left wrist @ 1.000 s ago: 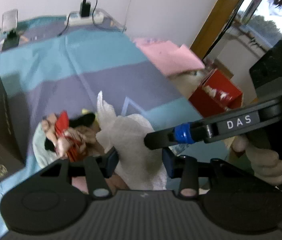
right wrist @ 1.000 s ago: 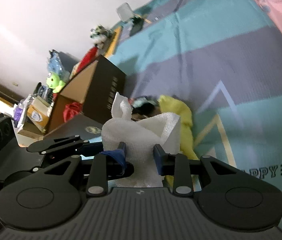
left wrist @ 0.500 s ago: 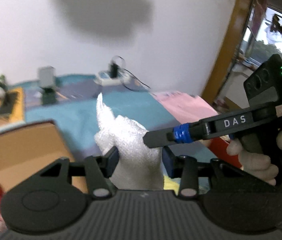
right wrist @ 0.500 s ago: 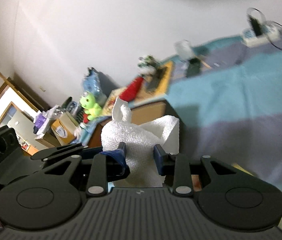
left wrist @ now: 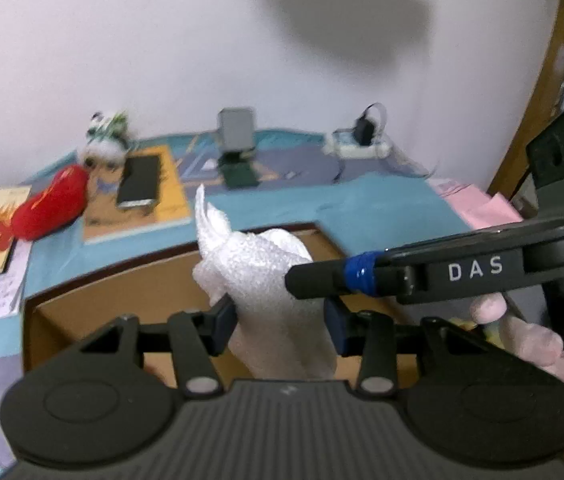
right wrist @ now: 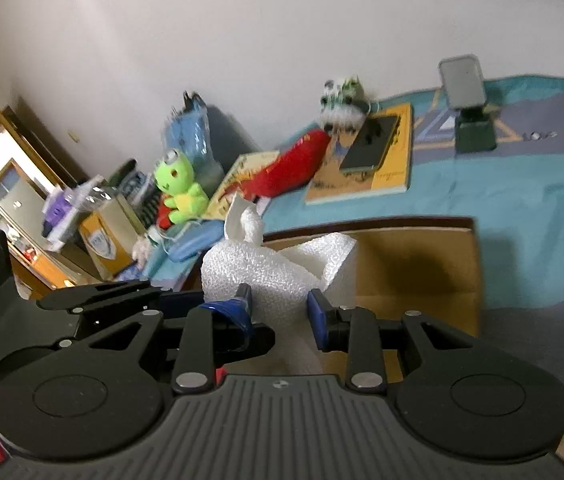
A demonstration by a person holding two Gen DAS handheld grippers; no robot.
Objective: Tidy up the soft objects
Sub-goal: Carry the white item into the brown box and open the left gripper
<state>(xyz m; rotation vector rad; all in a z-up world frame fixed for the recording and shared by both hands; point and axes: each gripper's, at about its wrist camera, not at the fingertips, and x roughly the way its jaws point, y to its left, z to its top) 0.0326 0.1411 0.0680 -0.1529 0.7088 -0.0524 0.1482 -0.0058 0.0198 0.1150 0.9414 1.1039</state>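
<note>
Foam sheet carried over the cardboard box, both grippers pinching it.

Left wrist view: my left gripper (left wrist: 279, 320) clamps the white foam sheet (left wrist: 257, 272) at frame centre, held above the open cardboard box (left wrist: 121, 300), I judge for dropping in; the blue bedspread (left wrist: 362, 208) runs to a white wall.
Right wrist view: my right gripper (right wrist: 279, 314) squeezes the same foam sheet (right wrist: 265, 272) low centre over the box (right wrist: 414, 264); a green plush frog (right wrist: 177, 188) sits middle left.
</note>
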